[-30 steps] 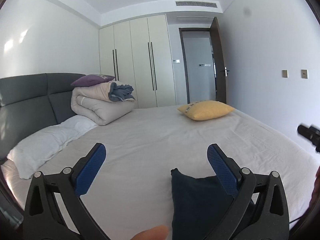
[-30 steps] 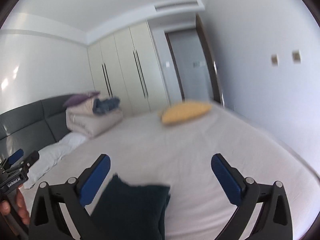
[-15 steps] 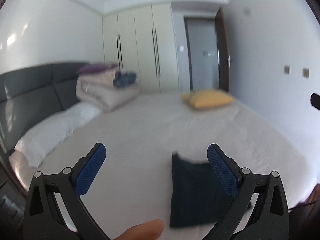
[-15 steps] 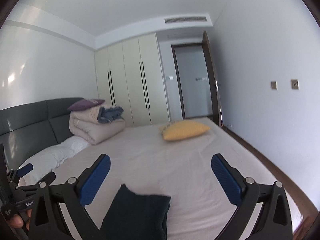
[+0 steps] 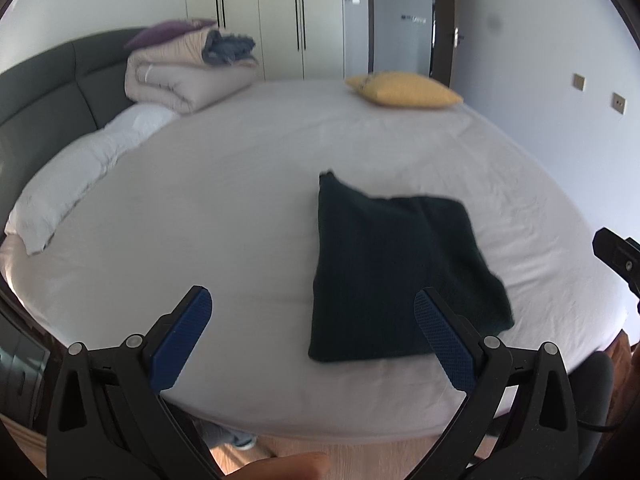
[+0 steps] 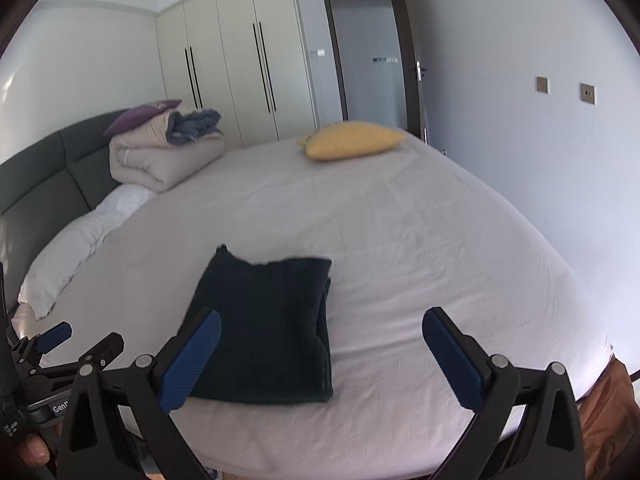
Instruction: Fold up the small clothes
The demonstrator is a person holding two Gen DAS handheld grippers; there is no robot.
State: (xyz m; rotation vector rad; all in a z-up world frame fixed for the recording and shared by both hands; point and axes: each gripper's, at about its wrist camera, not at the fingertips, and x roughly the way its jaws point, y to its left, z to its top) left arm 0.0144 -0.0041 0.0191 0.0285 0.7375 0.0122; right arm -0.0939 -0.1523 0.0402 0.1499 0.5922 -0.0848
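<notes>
A dark, folded garment (image 5: 392, 268) lies flat on the grey bed sheet (image 5: 240, 200) near the bed's front edge; it also shows in the right wrist view (image 6: 268, 328). My left gripper (image 5: 312, 320) is open and empty, held above the front edge, with its right finger over the garment's near corner. My right gripper (image 6: 320, 340) is open and empty, above and behind the garment, with its left finger over the garment's near left corner. The left gripper also shows at the lower left of the right wrist view (image 6: 76, 340).
A yellow pillow (image 5: 404, 88) lies at the far side of the bed. A folded duvet pile (image 5: 188, 72) with a purple cushion sits by the grey headboard (image 5: 36, 100). A white pillow (image 5: 80, 168) lies on the left. Wardrobe and door stand behind.
Both grippers have risen and pulled back from the bed, tilting downward. The whole folded garment and the bed's front edge have come into view. Both stay open.
</notes>
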